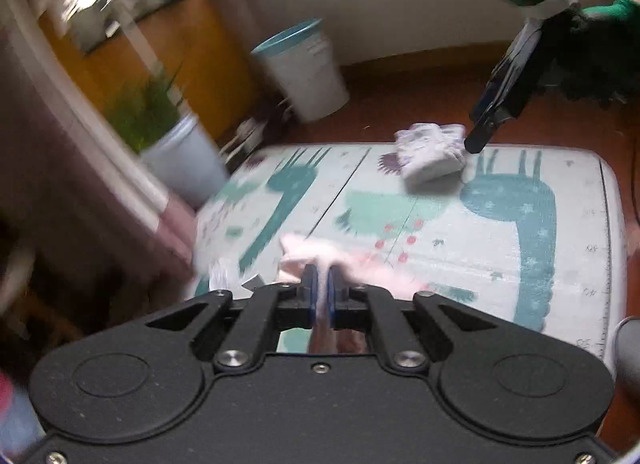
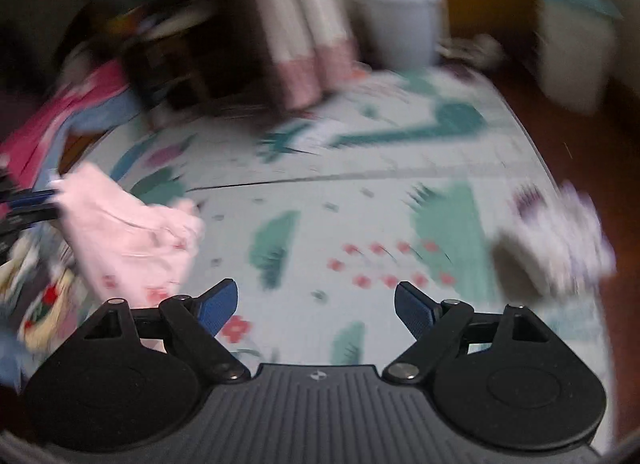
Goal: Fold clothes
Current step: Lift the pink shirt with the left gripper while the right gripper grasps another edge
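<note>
Patterned in teal and mint animal shapes, the play mat (image 2: 360, 200) covers a red-brown floor, with a curtain hem, a potted plant (image 1: 160, 120) and a pale bin (image 1: 304, 68) along its far side. At far left of the right wrist view, a heap of unfolded clothes (image 2: 48, 136) lies off the mat edge. Beside it the left gripper (image 1: 320, 284) is clamped on a pink garment (image 2: 132, 232), which hangs bunched from the blue pads rather than spread flat. Centre: the right gripper (image 2: 316, 304) hovers over bare mat, jaws spread wide, grasping nothing. Right: a folded white-and-purple garment (image 1: 432, 152) rests near the mat's far edge. Probable risks: the pinch holds only a small bite of cloth, so a quick swing may pull it free; laid down while bunched, the garment may fold crooked; a sweep of the empty gripper may disturb the finished bundle. Legible writing: only ruler numerals along the mat border (image 1: 592, 248), too blurred to read with confidence.
</note>
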Action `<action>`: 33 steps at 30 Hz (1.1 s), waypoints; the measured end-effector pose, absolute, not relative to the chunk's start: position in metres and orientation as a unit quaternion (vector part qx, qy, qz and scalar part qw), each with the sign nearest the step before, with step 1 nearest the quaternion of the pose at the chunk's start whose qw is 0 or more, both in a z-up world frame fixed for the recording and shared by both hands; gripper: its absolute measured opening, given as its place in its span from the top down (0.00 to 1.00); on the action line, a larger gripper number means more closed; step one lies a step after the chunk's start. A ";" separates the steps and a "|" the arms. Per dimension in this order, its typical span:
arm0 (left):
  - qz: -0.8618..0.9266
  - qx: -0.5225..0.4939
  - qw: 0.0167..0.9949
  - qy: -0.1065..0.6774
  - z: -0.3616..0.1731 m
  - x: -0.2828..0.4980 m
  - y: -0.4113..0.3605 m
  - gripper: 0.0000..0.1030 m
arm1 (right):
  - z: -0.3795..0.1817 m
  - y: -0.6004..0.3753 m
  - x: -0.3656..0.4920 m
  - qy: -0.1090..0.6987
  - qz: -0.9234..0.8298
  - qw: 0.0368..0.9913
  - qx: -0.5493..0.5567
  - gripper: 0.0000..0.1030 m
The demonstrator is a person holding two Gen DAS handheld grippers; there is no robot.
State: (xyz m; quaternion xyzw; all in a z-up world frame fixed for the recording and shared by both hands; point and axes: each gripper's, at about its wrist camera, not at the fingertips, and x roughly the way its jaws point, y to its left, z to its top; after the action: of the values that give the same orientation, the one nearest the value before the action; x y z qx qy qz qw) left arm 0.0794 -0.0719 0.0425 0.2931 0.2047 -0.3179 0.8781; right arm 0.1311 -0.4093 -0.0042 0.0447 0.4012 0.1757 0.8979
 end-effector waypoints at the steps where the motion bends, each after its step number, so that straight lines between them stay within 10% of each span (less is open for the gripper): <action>1: -0.324 0.272 0.885 0.193 0.052 0.066 -0.057 0.97 | 0.012 -0.391 0.129 0.398 0.184 0.898 0.029 0.13; 10: -0.333 0.202 0.897 0.208 0.058 0.020 0.009 0.97 | 0.042 -0.272 0.092 0.378 0.254 0.890 -0.015 0.08; 16: -0.378 0.191 0.884 0.199 0.067 0.000 0.028 0.97 | -0.005 -0.253 0.099 0.451 0.257 0.851 -0.078 0.22; 24: -0.359 0.394 0.789 0.306 -0.049 0.002 0.020 0.97 | -0.047 -0.252 0.113 0.504 0.239 0.825 -0.090 0.22; 33: -0.500 0.634 0.554 0.202 -0.139 -0.102 0.012 0.97 | -0.122 -0.174 0.074 0.485 0.380 0.742 -0.263 0.38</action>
State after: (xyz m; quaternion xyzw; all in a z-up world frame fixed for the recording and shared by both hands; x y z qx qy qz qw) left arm -0.1024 0.0121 -0.1385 0.6344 0.2020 -0.5001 0.5538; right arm 0.0741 -0.1737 -0.1219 -0.2632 0.4853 0.3795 0.7424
